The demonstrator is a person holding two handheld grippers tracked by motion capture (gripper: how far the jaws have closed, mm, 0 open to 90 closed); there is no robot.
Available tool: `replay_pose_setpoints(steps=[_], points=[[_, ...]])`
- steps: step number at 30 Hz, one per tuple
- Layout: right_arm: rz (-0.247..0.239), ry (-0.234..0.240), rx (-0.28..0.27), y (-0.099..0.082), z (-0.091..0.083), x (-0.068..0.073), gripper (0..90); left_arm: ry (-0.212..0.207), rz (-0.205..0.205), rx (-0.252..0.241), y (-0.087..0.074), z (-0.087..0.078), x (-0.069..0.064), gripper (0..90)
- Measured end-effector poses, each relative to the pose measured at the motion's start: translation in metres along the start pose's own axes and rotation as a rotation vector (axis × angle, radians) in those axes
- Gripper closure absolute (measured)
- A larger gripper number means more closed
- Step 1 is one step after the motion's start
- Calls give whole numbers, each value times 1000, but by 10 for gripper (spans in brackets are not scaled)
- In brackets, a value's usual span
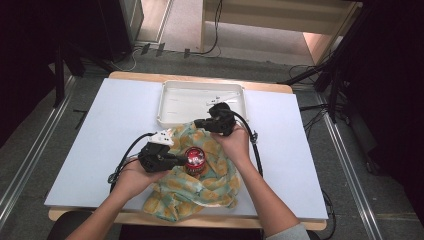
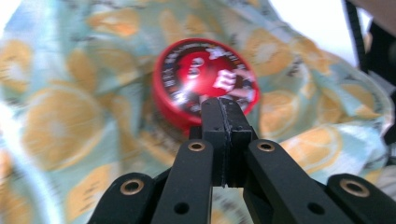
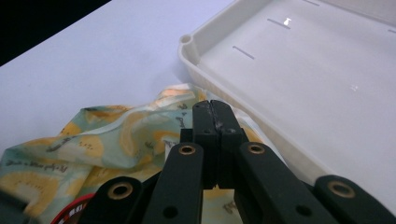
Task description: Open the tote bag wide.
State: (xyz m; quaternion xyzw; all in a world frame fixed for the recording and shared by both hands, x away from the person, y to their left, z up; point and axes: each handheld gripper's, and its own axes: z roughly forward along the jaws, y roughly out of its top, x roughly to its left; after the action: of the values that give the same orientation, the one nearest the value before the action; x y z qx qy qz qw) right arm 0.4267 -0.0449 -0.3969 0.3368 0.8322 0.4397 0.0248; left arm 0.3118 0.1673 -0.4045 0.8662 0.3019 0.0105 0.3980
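Both jaws pressed together, empty: left hand-held gripper (image 2: 223, 109) touches the red tin (image 2: 203, 79), right hand-held gripper (image 3: 212, 112) hangs over the lemon-print cloth (image 3: 116, 135); wrapping is barely begun.

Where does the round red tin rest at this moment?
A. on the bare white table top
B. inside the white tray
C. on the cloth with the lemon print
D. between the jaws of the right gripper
C: the red tin sits on the lemon-print cloth, which surrounds it on all sides; the white tray lies farther back with no tin in it.
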Motion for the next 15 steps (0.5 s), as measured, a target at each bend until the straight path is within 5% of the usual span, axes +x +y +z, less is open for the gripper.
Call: replay_pose_setpoints(steps=[15], points=[[16,-9,78,-25,34,-8,900,-74,33,64,-23,20,-19,900]])
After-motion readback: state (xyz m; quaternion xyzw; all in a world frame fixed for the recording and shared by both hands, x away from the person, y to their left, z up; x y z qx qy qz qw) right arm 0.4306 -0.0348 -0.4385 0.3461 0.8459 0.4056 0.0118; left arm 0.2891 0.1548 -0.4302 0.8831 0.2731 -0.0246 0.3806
